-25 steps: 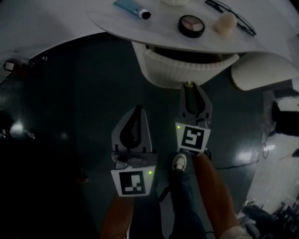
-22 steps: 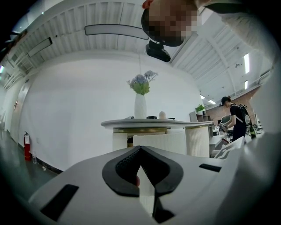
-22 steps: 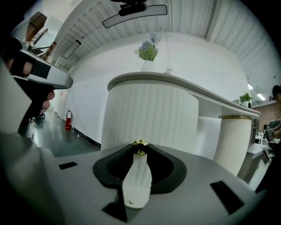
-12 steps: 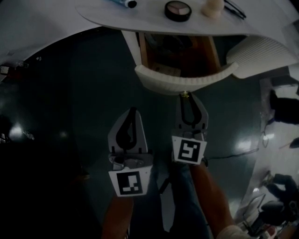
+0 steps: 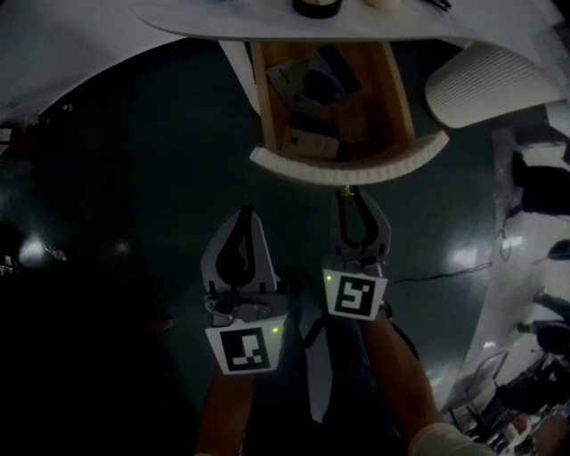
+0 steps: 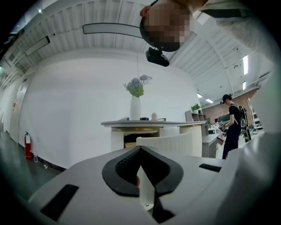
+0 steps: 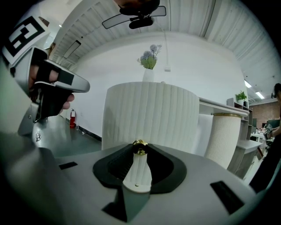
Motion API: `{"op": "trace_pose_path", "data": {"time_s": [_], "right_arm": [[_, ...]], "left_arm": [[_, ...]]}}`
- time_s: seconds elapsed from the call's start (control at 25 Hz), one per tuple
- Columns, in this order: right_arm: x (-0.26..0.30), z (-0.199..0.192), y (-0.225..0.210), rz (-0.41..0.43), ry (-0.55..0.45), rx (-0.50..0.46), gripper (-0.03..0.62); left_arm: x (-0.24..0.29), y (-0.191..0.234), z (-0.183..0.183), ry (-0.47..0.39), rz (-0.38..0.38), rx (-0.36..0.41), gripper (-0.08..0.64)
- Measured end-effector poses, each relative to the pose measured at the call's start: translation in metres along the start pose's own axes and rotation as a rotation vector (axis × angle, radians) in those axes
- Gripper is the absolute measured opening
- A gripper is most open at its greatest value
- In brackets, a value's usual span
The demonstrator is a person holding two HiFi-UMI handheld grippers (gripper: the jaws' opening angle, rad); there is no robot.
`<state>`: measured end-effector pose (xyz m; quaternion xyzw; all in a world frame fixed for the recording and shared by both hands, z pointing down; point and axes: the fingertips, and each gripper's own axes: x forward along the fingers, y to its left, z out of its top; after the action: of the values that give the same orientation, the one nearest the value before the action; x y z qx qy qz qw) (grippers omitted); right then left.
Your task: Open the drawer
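The drawer's white ribbed curved front stands well out from under the white tabletop. Its wooden inside holds several dark and tan items. My right gripper is shut on the small gold knob at the middle of that front. My left gripper hangs beside it to the left, shut and with nothing between its fingers. In the left gripper view that gripper points level toward the open drawer.
A second white ribbed cabinet stands right of the drawer. A vase of flowers and small cosmetics sit on the tabletop. A person stands far right. The floor is dark and glossy.
The drawer has slid out toward me with my right gripper on its knob, and its wooden inside now shows. Both grippers have moved back from the table.
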<state>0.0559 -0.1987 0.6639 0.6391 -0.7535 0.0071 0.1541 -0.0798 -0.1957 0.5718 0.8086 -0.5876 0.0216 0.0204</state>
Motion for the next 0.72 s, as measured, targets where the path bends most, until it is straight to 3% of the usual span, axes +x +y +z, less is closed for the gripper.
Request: {"op": "trace_pose_path", "data": {"time_s": [0.56,0.72], "right_arm": [[-0.024,-0.011,0.003,0.027,0.092,0.036,0.104],[-0.034,-0.006,0.006,0.069,0.095,0.053,0.140]], "left_arm": [[-0.014,-0.024,0.032,0.020,-0.039,-0.007,0.002],[-0.013,-0.026,0.044,0.015,-0.038,-0.007,0.002]]}}
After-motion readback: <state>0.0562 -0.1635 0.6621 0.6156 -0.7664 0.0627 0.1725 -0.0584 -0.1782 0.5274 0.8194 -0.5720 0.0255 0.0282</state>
